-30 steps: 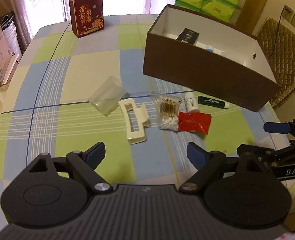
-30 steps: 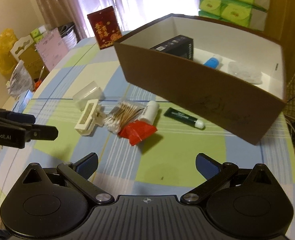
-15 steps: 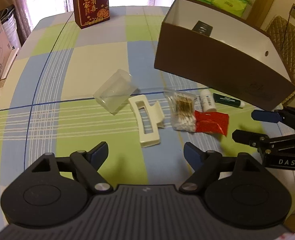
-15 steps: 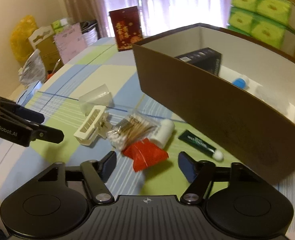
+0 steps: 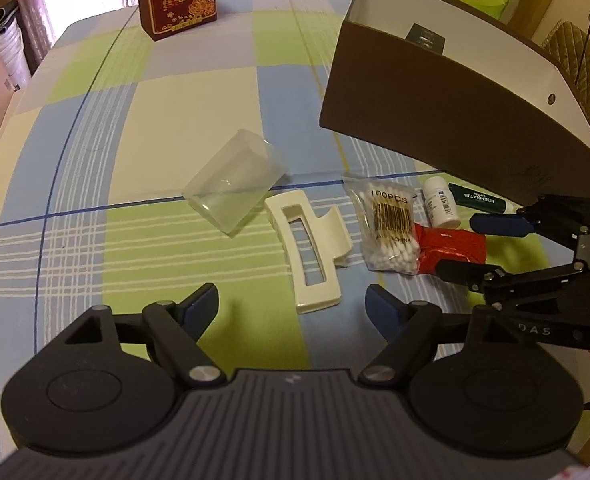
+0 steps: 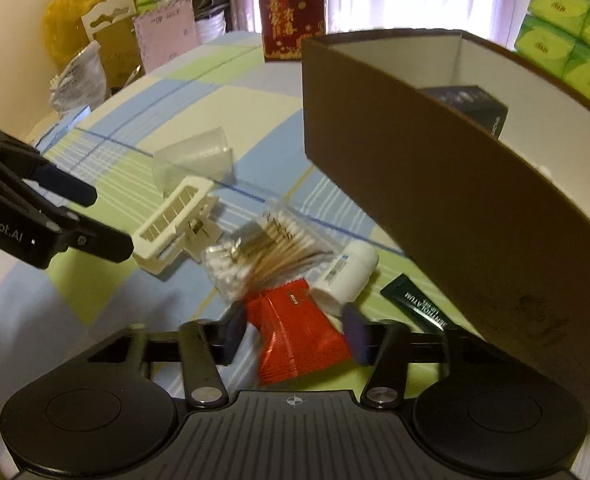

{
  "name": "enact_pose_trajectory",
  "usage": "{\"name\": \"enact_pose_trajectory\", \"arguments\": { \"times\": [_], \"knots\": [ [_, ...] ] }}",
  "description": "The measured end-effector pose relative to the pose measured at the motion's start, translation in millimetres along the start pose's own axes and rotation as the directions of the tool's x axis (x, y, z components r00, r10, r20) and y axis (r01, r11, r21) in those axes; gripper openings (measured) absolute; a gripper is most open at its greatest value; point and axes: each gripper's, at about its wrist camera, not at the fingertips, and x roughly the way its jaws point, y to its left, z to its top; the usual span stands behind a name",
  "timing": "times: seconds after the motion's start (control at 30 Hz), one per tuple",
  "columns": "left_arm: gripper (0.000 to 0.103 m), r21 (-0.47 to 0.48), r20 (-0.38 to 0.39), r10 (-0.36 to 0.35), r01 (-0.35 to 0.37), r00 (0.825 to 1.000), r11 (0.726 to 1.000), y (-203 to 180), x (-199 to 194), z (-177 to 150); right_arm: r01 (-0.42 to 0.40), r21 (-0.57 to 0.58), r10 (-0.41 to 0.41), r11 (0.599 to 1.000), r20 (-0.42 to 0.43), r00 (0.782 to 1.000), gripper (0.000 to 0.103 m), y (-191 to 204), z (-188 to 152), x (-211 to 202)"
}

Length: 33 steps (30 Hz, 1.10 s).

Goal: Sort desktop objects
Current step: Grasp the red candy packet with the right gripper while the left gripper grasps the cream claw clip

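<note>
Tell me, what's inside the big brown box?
Inside the brown box, a black carton leans against its white inner wall; the left wrist view shows just the carton's top edge. The tall front wall hides the box floor, so anything else in there is covered.

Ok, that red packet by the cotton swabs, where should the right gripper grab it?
Grip the red packet across its flat body near the free near end, coming from the open table side. It lies flat; its far end abuts the swab bag and white bottle. The right gripper already straddles it, fingers open.

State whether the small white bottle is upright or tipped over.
Tipped over: the white bottle lies on its side on the tablecloth, beside the red packet.
</note>
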Motion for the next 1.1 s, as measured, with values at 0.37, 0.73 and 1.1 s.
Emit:
{"name": "enact_pose_trajectory", "arguments": {
  "times": [0.37, 0.73, 1.1],
  "knots": [
    [0.063, 0.047, -0.018, -0.033, 0.034, 0.999, 0.998, -11.4, 25.2, 8.2, 0.123, 0.214, -0.114, 0.969, -0.051, 0.992, 0.026, -27.2, -26.1, -27.9],
    [0.039, 0.06, 0.005, -0.02, 0.019, 1.0, 0.998, -19.3, 51.1, 19.3, 0.214, 0.356, -0.196, 0.91, -0.085, 0.977, 0.026, -53.9, -53.5, -57.6],
    [0.038, 0.125, -0.021, -0.038, 0.04, 0.999, 0.991, -15.2, 30.5, -14.1, 0.191, 0.345, -0.17, 0.919, -0.092, 0.981, 0.026, -47.6, -66.4, -66.9]
  ]
}}
